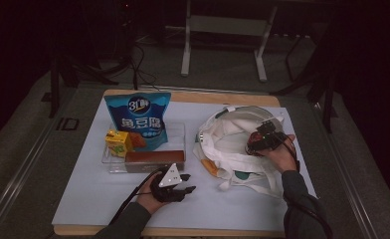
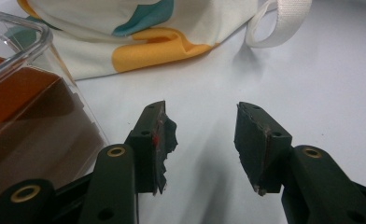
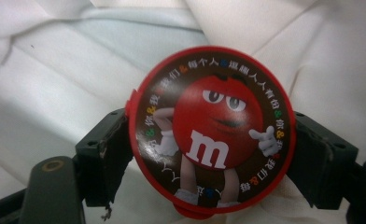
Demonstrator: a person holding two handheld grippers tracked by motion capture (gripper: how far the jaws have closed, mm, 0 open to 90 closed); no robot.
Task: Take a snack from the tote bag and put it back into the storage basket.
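Note:
A white cloth bag [image 1: 235,137] with yellow and teal patches lies open on the right of the table. My right gripper [image 1: 256,145] hangs over its mouth, shut on a round red M&M's candy tub [image 3: 211,128], whose lid faces the camera with white bag cloth [image 3: 55,79] behind it. My left gripper [image 1: 187,183] rests low on the white table sheet [image 1: 243,204] in front of the clear tray, open with nothing between its pads [image 2: 260,144]. The bag's corner [image 2: 144,42] and a handle loop [image 2: 277,28] lie just beyond it.
A clear plastic tray [image 1: 110,164] at centre left holds a blue snack pouch [image 1: 139,117], a yellow juice carton [image 1: 117,142] and a brown box [image 1: 155,158]. The tray's corner [image 2: 17,51] is close on the left gripper's left. Metal stand legs rise behind the table.

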